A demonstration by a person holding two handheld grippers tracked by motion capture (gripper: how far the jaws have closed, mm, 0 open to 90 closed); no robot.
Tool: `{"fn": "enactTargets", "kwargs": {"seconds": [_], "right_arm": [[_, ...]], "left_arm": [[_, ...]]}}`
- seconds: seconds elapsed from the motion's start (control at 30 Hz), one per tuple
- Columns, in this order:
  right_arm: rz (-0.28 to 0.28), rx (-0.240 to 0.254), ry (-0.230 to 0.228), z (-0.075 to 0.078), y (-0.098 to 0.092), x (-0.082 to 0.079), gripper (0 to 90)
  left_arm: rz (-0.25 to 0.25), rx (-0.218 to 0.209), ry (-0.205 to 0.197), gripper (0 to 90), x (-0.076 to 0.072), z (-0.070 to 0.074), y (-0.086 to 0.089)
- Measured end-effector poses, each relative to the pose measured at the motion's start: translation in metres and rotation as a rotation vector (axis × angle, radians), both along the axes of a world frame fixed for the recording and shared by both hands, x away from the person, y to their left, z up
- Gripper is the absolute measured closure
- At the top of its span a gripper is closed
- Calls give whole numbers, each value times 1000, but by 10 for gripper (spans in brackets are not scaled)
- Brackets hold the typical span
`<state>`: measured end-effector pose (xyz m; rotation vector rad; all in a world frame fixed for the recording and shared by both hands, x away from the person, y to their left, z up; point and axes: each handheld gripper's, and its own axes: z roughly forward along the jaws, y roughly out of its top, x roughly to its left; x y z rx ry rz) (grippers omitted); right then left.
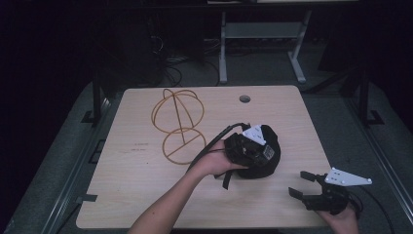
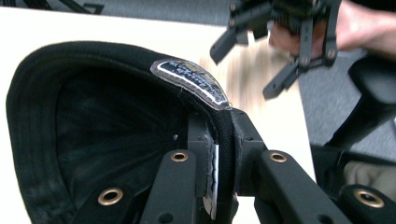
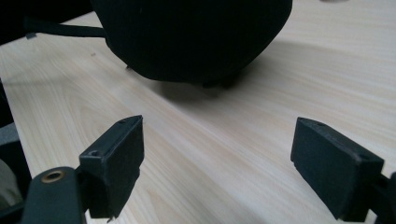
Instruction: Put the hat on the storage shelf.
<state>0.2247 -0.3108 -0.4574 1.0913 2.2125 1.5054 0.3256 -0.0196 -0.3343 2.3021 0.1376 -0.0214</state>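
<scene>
A black cap [image 1: 271, 152] sits right of the table's middle, and my left gripper [image 1: 253, 148] is on it. In the left gripper view my left gripper [image 2: 223, 135] is shut on the cap's [image 2: 93, 116] rim, just below a sewn label [image 2: 189, 81]; the cap's dark inside faces the camera. My right gripper [image 1: 298, 183] stands open near the table's front right corner, apart from the cap. In the right gripper view its jaws [image 3: 219, 154] are wide over bare wood, with the cap [image 3: 196, 37] a short way ahead. The open right gripper [image 2: 245, 70] also appears in the left gripper view.
A gold wire hat stand [image 1: 178, 126] rises left of the cap on the light wooden table [image 1: 146, 195]. A round cable hole [image 1: 245, 99] lies near the far edge. The cap's strap [image 1: 226, 180] hangs toward the front. Desk legs and cables stand beyond.
</scene>
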Motion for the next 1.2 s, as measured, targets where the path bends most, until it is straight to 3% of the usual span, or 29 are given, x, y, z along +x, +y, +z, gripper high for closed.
{"fn": "enactTargets", "kwargs": {"seconds": [0.13,0.3,0.4,0.67,0.83,1.03,1.2], "right_arm": [[12,21,-22,6,5,1,164],[25,57,-44,17,13,-1,160],[36,41,-62,24,20,0,155],[66,62,-124,45,34,3,156],[73,70,-156,52,42,8,172],[97,70,-187,52,44,12,321],[119,66,-238,51,45,10,628]], "left_arm": [[13,-49,-9,812,-1,17,6],[5,-106,9,812,-3,34,12],[0,-134,10,811,-7,44,15],[-3,-160,9,811,-10,57,18],[-29,-179,11,811,-15,65,16],[-69,-203,10,811,-21,72,13],[-84,-200,1,811,-25,75,10]]}}
